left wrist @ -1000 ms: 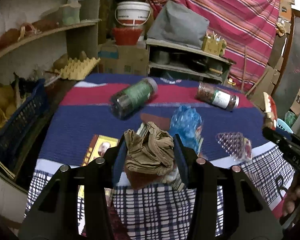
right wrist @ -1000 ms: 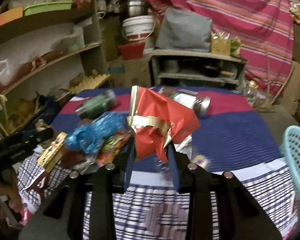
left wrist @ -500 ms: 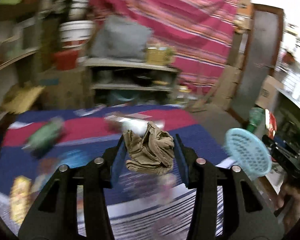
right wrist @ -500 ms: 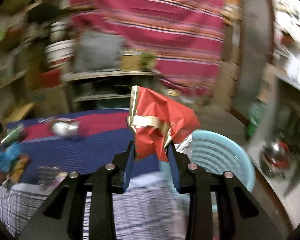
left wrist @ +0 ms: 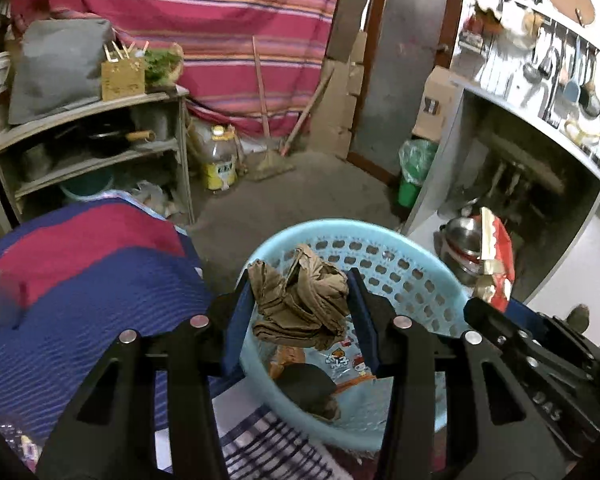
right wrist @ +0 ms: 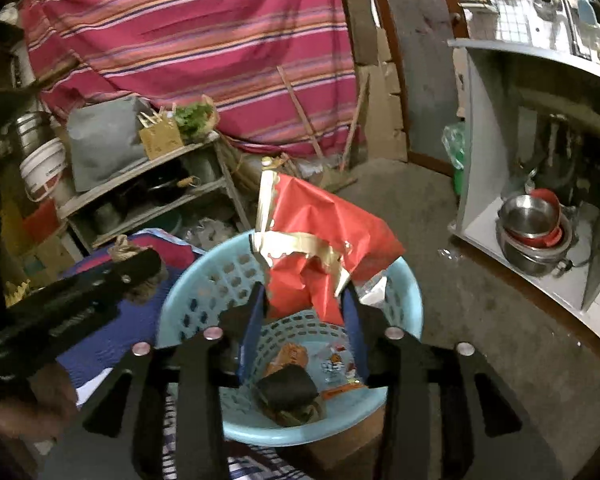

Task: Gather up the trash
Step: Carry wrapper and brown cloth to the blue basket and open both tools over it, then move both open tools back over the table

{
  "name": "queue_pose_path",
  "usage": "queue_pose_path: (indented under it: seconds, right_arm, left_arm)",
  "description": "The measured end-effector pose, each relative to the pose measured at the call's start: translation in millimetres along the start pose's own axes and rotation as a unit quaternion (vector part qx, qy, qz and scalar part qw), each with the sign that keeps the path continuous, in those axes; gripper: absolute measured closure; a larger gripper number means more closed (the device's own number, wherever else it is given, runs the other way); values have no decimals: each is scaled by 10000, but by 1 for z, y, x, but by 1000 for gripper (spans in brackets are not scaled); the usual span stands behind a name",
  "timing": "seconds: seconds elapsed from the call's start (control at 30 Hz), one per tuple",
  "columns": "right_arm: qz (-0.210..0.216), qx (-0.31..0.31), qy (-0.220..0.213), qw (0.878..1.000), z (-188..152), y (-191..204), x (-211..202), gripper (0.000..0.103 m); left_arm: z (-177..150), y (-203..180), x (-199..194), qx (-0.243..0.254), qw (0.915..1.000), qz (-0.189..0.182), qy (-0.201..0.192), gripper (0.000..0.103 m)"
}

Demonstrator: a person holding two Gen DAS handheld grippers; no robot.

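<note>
Your left gripper (left wrist: pixel 302 308) sits over the near rim of the basket (left wrist: pixel 416 276), jaws clamped on the brown wad (left wrist: pixel 300 304). Pads press both sides of it. Wad hangs above the basket's inside, near edge.

Your right gripper (right wrist: pixel 304 308) is also over the basket (right wrist: pixel 204 292), above its middle. Jaws are opening. The red wrapper (right wrist: pixel 320 236) is between them, standing up out of the gap toward the far rim. Left pad looks clear of it; right pad I can't tell. In the left view the wrapper (left wrist: pixel 496 264) shows just right of the basket's rim, above the right gripper's body.

Inside the basket: a dark lump (right wrist: pixel 286 390), an orange scrap (right wrist: pixel 288 356) and a printed packet (right wrist: pixel 336 360) on the bottom, below both grippers.

Left of the basket, touching its side as far as I can see: the worktop, under a blue and red cloth (left wrist: pixel 84 280). A metal-capped jar (left wrist: pixel 0 296), blurred, lies at the cloth's left edge.

Right of the basket, apart from it: a grey cabinet (right wrist: pixel 480 220) with stacked steel bowls (right wrist: pixel 532 228) on its low shelf.

Beyond the basket, across bare floor: a shelf unit (left wrist: pixel 100 144) with a pan on it, an oil jug (left wrist: pixel 218 160), a broom (left wrist: pixel 270 160), a green bin (left wrist: pixel 414 172). Behind them all, the striped curtain (left wrist: pixel 204 32).
</note>
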State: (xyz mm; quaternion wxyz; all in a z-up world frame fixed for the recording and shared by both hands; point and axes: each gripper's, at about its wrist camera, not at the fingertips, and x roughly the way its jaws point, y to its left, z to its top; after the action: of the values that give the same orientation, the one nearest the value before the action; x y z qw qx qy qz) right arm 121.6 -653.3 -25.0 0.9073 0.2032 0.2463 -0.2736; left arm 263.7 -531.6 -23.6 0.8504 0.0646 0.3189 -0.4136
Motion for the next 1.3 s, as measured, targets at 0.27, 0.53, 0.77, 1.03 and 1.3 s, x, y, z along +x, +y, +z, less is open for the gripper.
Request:
queue_pose_path:
  seconds: [0.27, 0.53, 0.77, 1.03, 1.3]
  right_arm:
    - [8, 155, 114, 9998, -10, -2, 10, 41]
    - [5, 111, 28, 9999, -12, 3, 1, 40]
    - [-72, -63, 193, 9998, -15, 13, 6, 33]
    - [33, -166, 32, 9999, -7, 25, -7, 33]
    - [183, -361, -126, 9991, -2, 64, -32, 33]
  left_arm:
    - [-5, 4, 19, -110, 9998, 130, 119, 37]
    - [-4, 15, -4, -151, 9994, 295, -14, 36]
    - [2, 27, -23, -197, 9987, 435, -165, 36]
    - [6, 35, -42, -172, 9981, 529, -280, 36]
    - [-3, 72, -101, -202, 9951, 879, -408, 36]
